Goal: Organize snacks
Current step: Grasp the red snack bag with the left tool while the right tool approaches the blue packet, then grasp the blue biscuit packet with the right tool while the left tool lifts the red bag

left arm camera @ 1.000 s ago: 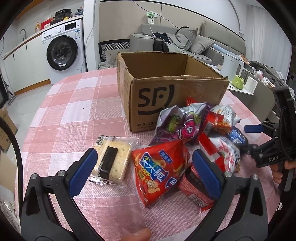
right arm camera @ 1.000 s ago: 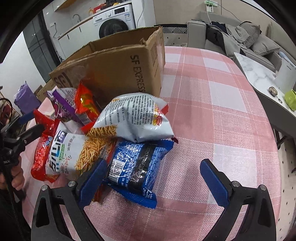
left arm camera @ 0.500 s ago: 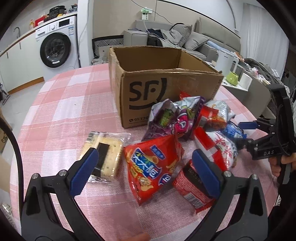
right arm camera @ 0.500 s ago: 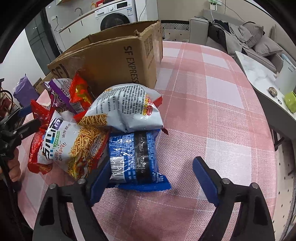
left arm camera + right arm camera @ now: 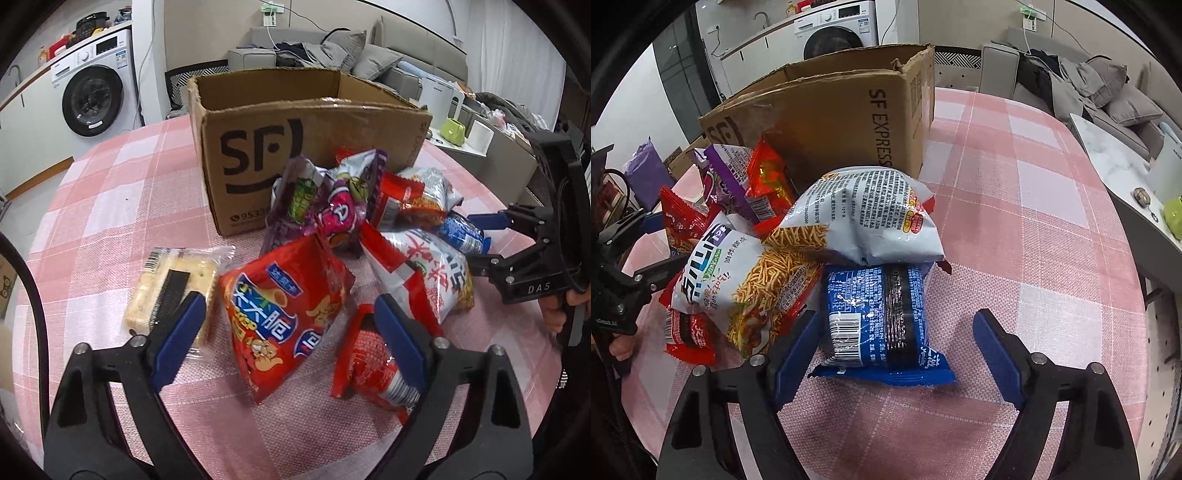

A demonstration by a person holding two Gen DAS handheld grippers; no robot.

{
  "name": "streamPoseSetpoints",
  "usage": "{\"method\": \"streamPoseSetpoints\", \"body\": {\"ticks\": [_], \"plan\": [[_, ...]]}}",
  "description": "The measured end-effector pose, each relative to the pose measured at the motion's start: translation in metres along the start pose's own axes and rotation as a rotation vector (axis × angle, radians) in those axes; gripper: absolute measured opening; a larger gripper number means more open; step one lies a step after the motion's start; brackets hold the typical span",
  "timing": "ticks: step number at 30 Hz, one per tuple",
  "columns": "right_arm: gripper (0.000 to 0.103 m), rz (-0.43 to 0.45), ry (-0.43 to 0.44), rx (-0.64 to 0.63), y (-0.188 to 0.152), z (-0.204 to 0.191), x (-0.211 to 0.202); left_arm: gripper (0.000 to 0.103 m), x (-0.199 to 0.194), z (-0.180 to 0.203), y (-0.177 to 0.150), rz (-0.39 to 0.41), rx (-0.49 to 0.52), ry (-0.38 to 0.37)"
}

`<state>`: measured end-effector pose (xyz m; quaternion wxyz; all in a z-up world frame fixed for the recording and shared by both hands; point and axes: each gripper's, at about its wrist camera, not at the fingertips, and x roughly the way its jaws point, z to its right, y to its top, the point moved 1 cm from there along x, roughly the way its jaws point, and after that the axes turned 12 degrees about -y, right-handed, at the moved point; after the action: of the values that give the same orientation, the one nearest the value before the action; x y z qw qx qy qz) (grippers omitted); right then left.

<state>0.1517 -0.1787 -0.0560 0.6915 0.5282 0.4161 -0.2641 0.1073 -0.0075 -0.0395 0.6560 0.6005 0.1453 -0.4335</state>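
Since the earlier frames both grippers had come in lower and closer to the snack pile, and the right gripper [image 5: 897, 350] had swung to face the blue packet [image 5: 877, 317] squarely; its fingers stood wide apart, the left finger [image 5: 798, 354] just beside the packet's edge, the right one well clear, gripping nothing. The left gripper [image 5: 288, 332] was likewise spread wide and held nothing; the red snack bag [image 5: 284, 314] lay between its fingers, with the cracker pack [image 5: 173, 291] at 9 o'clock of that bag and a smaller red packet [image 5: 373, 365] at 4 o'clock. The open cardboard box [image 5: 314, 147] stood at 12 o'clock behind the pile on the pink checked tablecloth [image 5: 110, 206]; a white noodle-snack bag [image 5: 871, 218] rested on the blue packet's far end.
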Motion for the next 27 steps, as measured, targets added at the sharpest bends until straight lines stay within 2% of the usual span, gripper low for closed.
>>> {"method": "streamPoseSetpoints", "body": {"ticks": [3, 6, 8, 12, 17, 27], "plan": [[0.085, 0.003, -0.002, -0.006, -0.002, -0.002, -0.001, 0.085, 0.0, -0.001, -0.001, 0.006, -0.004, -0.02], [0.085, 0.006, 0.006, 0.001, -0.002, -0.001, -0.002, 0.075, 0.0, -0.005, -0.002, 0.012, -0.027, -0.041], [0.085, 0.007, 0.009, 0.002, -0.003, -0.001, -0.003, 0.063, 0.002, -0.01, -0.002, 0.01, -0.043, -0.031], [0.085, 0.008, 0.0, -0.006, -0.003, -0.002, -0.003, 0.058, 0.002, -0.014, -0.002, 0.017, -0.057, -0.043], [0.085, 0.01, 0.007, 0.001, -0.003, -0.001, -0.003, 0.048, 0.0, -0.016, 0.0, 0.03, -0.054, -0.051], [0.082, 0.009, 0.014, 0.01, -0.001, 0.002, -0.005, 0.045, -0.013, -0.012, 0.003, 0.079, -0.044, -0.074]]}}
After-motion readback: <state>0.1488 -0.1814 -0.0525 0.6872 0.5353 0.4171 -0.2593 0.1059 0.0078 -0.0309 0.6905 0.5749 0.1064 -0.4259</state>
